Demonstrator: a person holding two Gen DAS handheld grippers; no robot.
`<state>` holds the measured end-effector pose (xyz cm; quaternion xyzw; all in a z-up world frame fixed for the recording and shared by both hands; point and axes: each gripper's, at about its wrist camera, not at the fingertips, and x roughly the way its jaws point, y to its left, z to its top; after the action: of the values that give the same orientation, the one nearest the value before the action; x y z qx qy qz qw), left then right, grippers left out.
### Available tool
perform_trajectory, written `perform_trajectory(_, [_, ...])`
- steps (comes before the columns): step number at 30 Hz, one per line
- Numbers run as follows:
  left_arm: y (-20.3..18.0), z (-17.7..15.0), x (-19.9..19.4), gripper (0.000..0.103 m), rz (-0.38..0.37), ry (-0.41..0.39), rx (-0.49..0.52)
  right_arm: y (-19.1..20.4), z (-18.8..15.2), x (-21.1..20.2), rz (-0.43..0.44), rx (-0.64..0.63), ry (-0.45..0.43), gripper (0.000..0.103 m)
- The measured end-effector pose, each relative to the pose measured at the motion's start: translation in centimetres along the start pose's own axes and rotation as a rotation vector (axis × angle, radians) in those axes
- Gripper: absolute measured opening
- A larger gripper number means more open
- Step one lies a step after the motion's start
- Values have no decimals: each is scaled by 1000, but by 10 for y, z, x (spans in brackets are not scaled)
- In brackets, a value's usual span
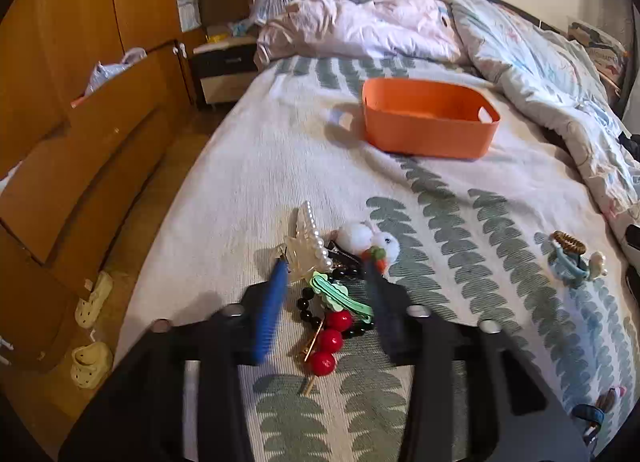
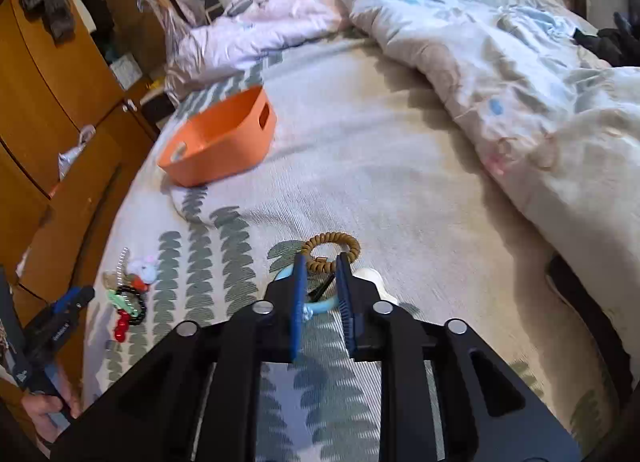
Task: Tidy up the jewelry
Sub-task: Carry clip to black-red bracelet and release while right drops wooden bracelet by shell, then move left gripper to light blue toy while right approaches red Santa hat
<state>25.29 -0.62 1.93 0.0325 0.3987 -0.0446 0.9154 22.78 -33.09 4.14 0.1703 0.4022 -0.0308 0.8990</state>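
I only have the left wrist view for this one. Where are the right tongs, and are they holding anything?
Observer: The right tongs are over the small second pile, tips either side of the near edge of the brown spiral hair tie, slightly apart, nothing gripped.
Reviewer: What lies under them?
Observer: A light blue ring with a black piece across it.
Reviewer: Is whoever holds the left tongs visible?
Observer: Only a hand on the handle, at the lower left edge.
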Motion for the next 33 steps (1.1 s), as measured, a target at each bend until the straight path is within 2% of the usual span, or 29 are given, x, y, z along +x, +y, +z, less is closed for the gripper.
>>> perform_trajectory(4, [-13, -7, -25, 64, -14, -47, 17, -1, -11, -36, 2, -5, -55, 55])
perform_trajectory(5, [-16, -9, -30, 65, -23, -55, 19, 0, -16, -48, 3, -6, -78, 58])
perform_trajectory(9, [-30, -21, -48, 70, -52, -65, 38, 9, -29, -77, 12, -28, -113, 58])
perform_trajectory(14, [-46, -44, -61, 72, -85, -52, 51, 10, -67, -104, -6, -40, -141, 60])
perform_trajectory(19, [-65, -69, -74, 72, -133, -47, 95, -6, -111, -108, -80, -40, -104, 60])
perform_trajectory(23, [-79, -90, -87, 72, -166, -56, 133, -25, -142, -109, -73, 11, -54, 60])
perform_trajectory(27, [-90, -104, -94, 72, -178, -53, 157, -27, -160, -113, -98, 0, -44, 60])
perform_trajectory(33, [-108, -124, -101, 72, -207, -48, 198, -26, -168, -110, -124, -44, -19, 60])
